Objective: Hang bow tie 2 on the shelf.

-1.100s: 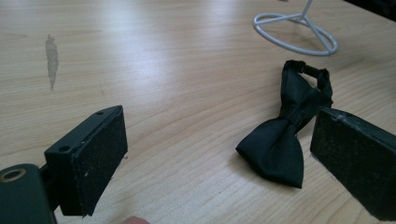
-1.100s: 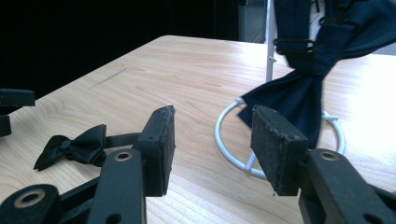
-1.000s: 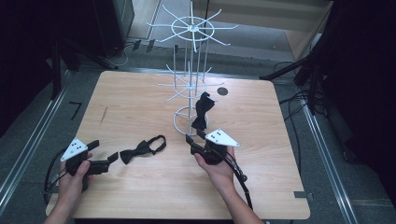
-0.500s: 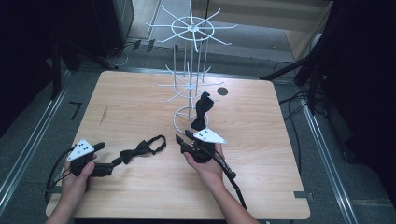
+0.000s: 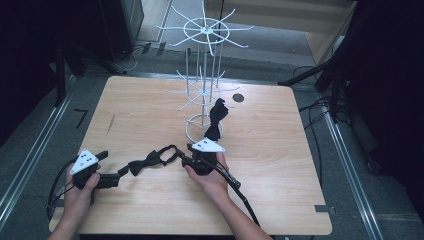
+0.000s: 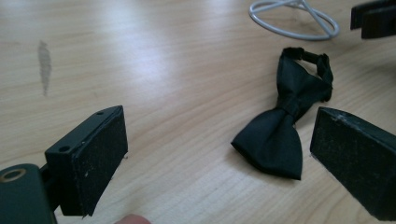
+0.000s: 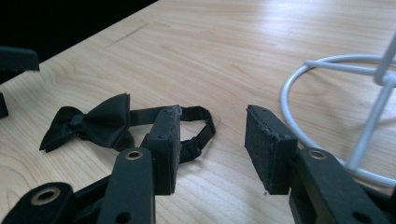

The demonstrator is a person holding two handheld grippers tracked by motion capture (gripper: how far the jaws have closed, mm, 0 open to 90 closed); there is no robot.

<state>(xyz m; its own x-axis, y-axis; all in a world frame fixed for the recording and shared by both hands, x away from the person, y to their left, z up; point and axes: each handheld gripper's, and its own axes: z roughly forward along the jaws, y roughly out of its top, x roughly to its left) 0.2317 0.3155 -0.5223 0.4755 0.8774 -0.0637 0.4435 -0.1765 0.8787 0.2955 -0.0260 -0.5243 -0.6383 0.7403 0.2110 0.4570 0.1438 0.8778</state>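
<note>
Two tools work at the worktop (image 5: 150, 100), one in each hand. The left tool (image 6: 219, 154) rests low at the near left, its jaws spread wide with bare wood between them. Just ahead of it, nearer its right jaw and touching neither pad, lies a black bow tie (image 6: 280, 130), flat on the wood with its strap loop pointing away.

In the high view the left tool (image 5: 120, 175) sits just short of that bow tie (image 5: 147, 160), and the right tool (image 5: 186, 159) comes at the strap end from the other side. The right tool (image 7: 212, 144) has its jaws half spread; they have just been closing. Its left jaw stands over the strap loop of the bow tie (image 7: 93, 121), yet the gap between the pads holds only wood, so nothing is pinched.

Bow ties number two. The second bow tie (image 5: 217, 117) hangs on the white wire rack (image 5: 202, 65) beyond the right tool; the high view gives this, while the tool views catch just the rack's ring foot (image 7: 299, 93). One rack stands on the worktop. Only the high view shows both hands and the trailing cable (image 5: 240, 192).
</note>
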